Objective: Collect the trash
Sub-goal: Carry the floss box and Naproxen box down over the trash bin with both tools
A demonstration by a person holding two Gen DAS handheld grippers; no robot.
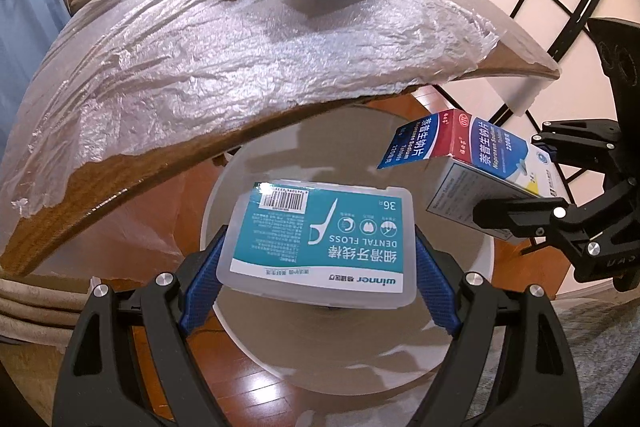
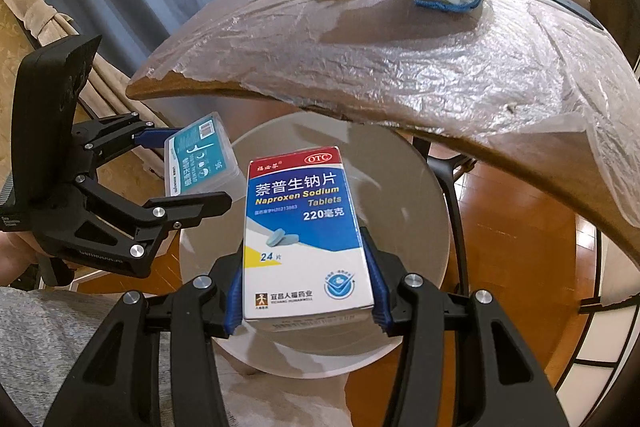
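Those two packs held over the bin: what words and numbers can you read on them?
Dental floss box, in the left gripper:
"DENTAL FLOSS"
"winner"
"36"
"细滑牙线棒"
Barcode digits and fine print: too small to read.

Medicine box, in the right gripper:
"OTC"
"萘普生钠片"
"Naproxen Sodium Tablets"
"220毫克"
"24"
"宜昌人福药业"
Approval number and round seal: too blurred to read.
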